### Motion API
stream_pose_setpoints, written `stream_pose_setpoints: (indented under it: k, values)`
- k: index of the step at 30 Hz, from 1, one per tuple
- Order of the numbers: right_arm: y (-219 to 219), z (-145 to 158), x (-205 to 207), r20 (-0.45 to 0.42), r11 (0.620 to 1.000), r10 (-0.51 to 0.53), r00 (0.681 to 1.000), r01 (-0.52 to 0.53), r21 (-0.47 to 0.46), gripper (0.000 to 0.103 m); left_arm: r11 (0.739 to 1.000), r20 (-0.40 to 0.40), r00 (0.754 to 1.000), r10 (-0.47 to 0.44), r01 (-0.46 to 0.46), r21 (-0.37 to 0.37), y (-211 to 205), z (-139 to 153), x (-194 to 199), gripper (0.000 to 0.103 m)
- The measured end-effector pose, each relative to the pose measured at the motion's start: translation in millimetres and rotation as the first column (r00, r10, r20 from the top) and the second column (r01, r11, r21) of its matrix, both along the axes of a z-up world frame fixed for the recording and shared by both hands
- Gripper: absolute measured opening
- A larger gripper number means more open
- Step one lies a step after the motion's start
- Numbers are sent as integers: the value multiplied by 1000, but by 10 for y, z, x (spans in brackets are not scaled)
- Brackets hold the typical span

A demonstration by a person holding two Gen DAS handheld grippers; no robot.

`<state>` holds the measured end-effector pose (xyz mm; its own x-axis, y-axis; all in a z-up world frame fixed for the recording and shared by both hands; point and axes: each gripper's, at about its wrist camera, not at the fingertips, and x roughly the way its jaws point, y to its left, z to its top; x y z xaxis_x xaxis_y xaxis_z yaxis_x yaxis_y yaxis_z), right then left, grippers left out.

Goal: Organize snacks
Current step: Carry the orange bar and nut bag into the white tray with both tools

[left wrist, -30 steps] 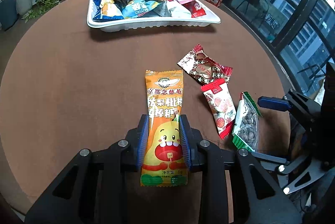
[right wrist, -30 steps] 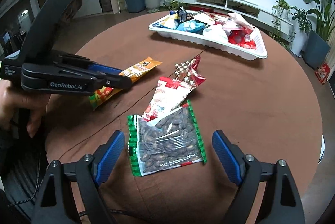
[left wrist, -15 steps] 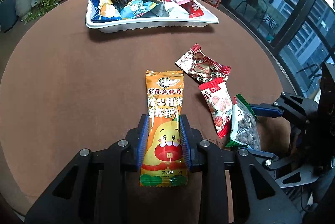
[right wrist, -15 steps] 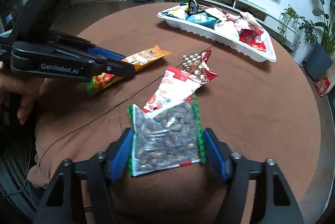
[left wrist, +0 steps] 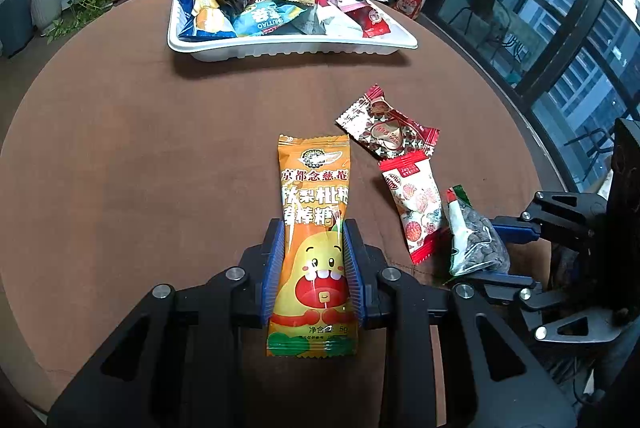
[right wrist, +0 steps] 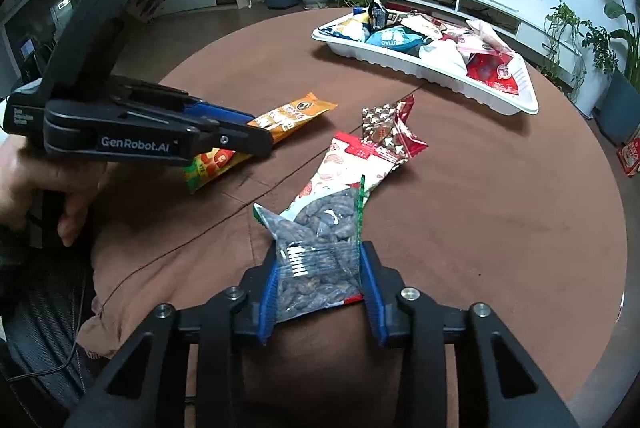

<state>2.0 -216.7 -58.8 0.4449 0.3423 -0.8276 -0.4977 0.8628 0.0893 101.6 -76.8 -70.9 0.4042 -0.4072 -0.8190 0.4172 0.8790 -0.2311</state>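
Observation:
My left gripper (left wrist: 313, 240) is shut on the lower half of a long orange candy packet (left wrist: 314, 196) that lies on the brown round table; from the right wrist it shows at the left (right wrist: 256, 136) over that packet (right wrist: 296, 112). My right gripper (right wrist: 318, 268) has its jaws closing on a clear, green-edged bag of dark seeds (right wrist: 320, 228). Both blue pads press the bag's sides, which have buckled upward. The same bag (left wrist: 474, 240) and right gripper (left wrist: 496, 252) appear at the right of the left wrist view.
A red-and-white snack packet (left wrist: 416, 204) and a dark red candy wrapper (left wrist: 386, 128) lie between the grippers. A white tray (left wrist: 280, 48) piled with several snacks stands at the far side. A hand (right wrist: 60, 180) holds the left gripper. The table edge is close on the right.
The right gripper's jaws closed in from wide apart onto the seed bag, which crumpled and tipped up. The left gripper and orange packet stayed put.

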Motion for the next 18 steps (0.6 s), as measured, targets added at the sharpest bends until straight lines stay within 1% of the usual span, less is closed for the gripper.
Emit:
stream_pose_setpoints:
  k: [4,9,15,18]
  values:
    - [-53,74,-1,1,999,-8,1000,8,50,38,1000,-1,1000,1,-1,-12,21,15,-8,27]
    - [-205,223,49,7,988,-50,999,49,145,38,999,12,1000,5,-5,-45,36,117,-19,27]
    - [-367,418,181,25,974,-107,994,100,202,38,997,40,999,2,1,-82,3,317,60,27]
    - [-422,593,308,66,973,-125,990,109,202,38,996,78,997,13,-6,-89,-5,500,188,27]
